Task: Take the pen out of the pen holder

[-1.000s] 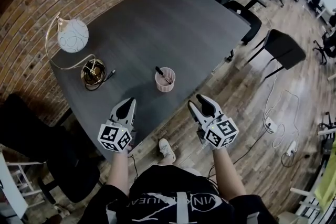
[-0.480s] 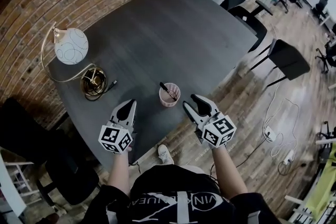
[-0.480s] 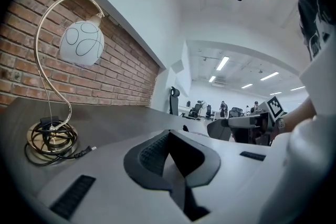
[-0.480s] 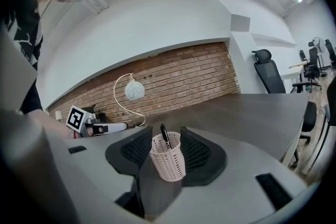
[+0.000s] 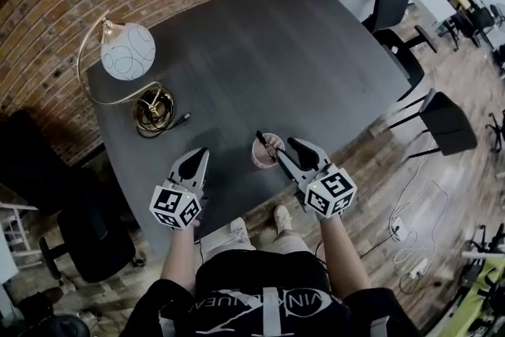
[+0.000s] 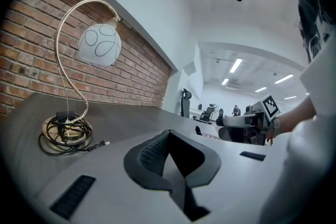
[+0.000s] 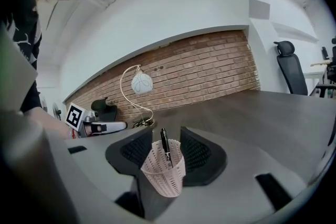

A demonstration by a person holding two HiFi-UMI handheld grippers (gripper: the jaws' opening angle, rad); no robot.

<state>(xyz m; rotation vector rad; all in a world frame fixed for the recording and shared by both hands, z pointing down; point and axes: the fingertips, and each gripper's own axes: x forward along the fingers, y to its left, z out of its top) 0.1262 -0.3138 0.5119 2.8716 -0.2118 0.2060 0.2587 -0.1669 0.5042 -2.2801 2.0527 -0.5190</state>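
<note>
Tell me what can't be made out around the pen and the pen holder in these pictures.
- Lower end of the pen: hidden inside the pen holder in both the head view and the right gripper view.
- Contact between the right hand-held gripper and the pen holder: in the right gripper view the open jaws flank it, but whether they touch it is unclear.
- Part of the pen holder in the head view: covered by that gripper's jaw.

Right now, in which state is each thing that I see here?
Pen: leaning inside the pen holder.
Pen holder: upright on the table.
Right gripper: open, fingers either side of the pen holder.
Left gripper: shut, empty.
Lamp: seems unlit.
Cable: coiled at the lamp's base.
</note>
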